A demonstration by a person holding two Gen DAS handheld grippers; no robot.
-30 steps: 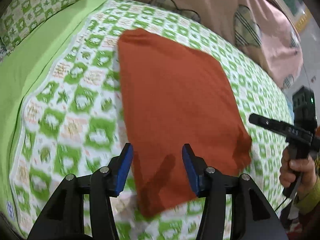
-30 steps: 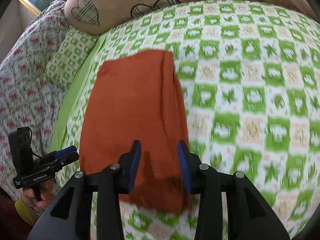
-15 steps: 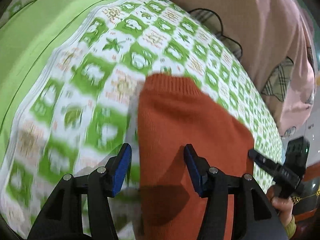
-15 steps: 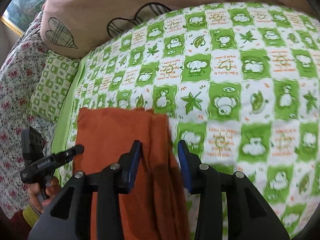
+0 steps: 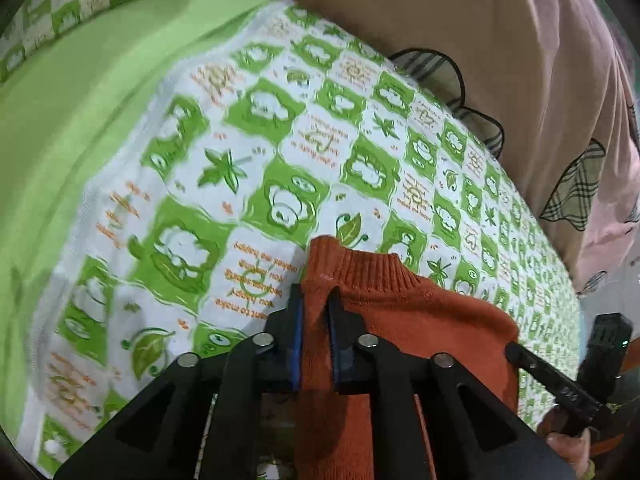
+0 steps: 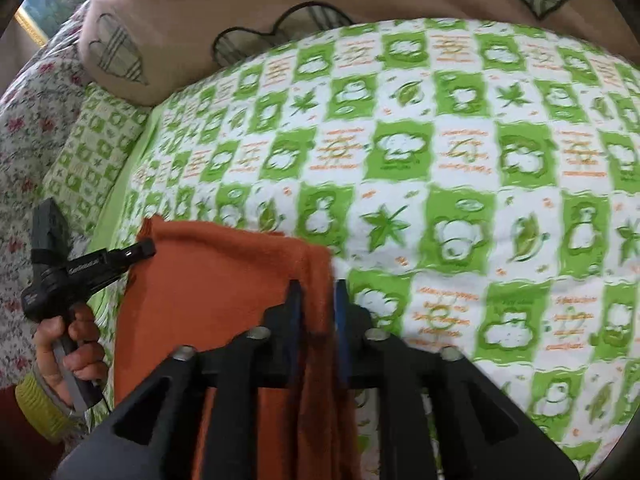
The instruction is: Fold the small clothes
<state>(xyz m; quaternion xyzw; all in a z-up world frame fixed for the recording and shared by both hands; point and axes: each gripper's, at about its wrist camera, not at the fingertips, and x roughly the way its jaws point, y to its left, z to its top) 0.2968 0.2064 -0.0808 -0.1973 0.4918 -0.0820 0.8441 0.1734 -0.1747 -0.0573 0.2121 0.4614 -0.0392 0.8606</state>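
Each wrist camera looks steeply down along its fingers, close over the bedspread (image 5: 248, 152). Both share the orange garment (image 6: 224, 280).

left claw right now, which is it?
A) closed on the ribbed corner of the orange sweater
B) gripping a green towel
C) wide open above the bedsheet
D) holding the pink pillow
A: in the left wrist view the left claw has just been closing and its pads pinch the ribbed edge of the orange sweater.
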